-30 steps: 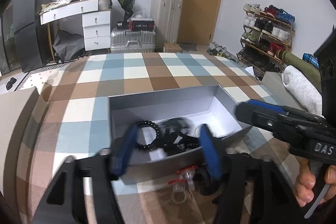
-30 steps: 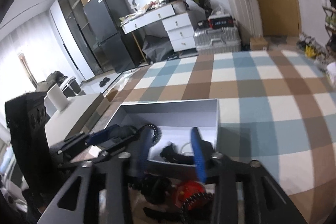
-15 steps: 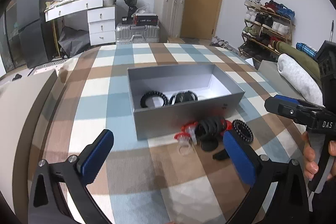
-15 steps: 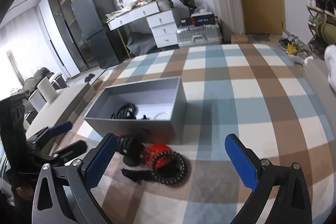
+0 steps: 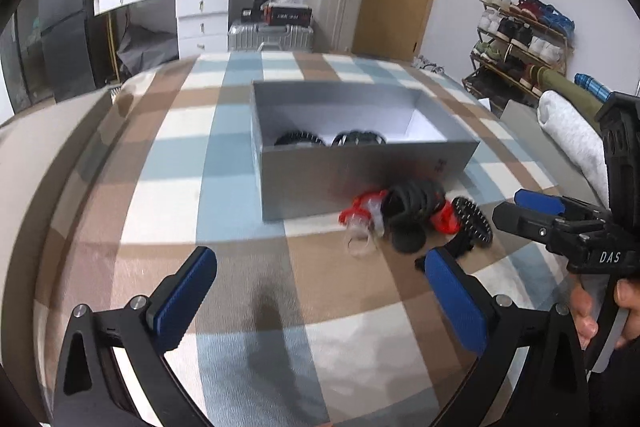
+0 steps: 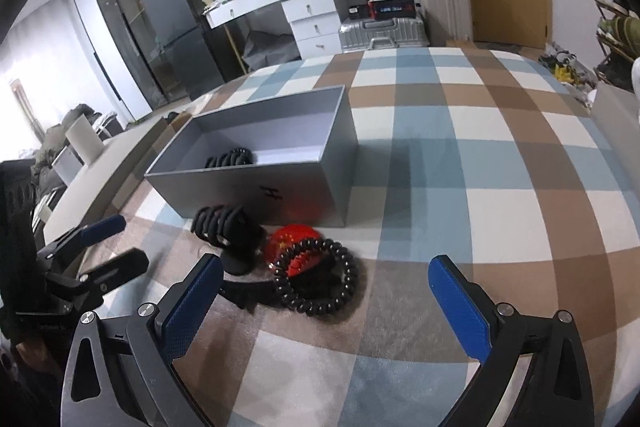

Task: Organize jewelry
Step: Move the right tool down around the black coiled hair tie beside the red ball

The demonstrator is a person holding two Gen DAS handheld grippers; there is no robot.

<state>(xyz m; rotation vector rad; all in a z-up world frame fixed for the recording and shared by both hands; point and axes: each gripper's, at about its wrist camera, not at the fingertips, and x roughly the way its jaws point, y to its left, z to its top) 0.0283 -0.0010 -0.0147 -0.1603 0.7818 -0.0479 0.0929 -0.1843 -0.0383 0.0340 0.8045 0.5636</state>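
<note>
An open grey box [image 5: 360, 167] stands on the checked cloth, and black bracelets [image 5: 300, 139] lie inside it. In front of its near wall sits a pile: a stack of black coil bands [image 5: 416, 197], a red piece [image 5: 360, 207], a clear ring [image 5: 360, 243] and a black bead bracelet [image 5: 472, 223]. My left gripper [image 5: 320, 259] is open and empty, left of the pile. My right gripper [image 6: 326, 263] is open and empty, just short of the bead bracelet [image 6: 320, 279], the red piece [image 6: 296, 239] and the coil bands [image 6: 224, 223]. The box [image 6: 256, 195] stands behind them.
The cloth's left edge [image 5: 80, 155] curves away beside a grey surface. The right gripper [image 5: 508, 209], held by a hand [image 5: 592, 311], shows at the right of the left wrist view. The left gripper [image 6: 132, 239] shows at the left of the right wrist view. Suitcases [image 5: 272, 35], drawers and a shoe rack stand beyond.
Both grippers have opened wide and drawn back from over the box toward the near side. The pile in front of the box now lies ahead of them.
</note>
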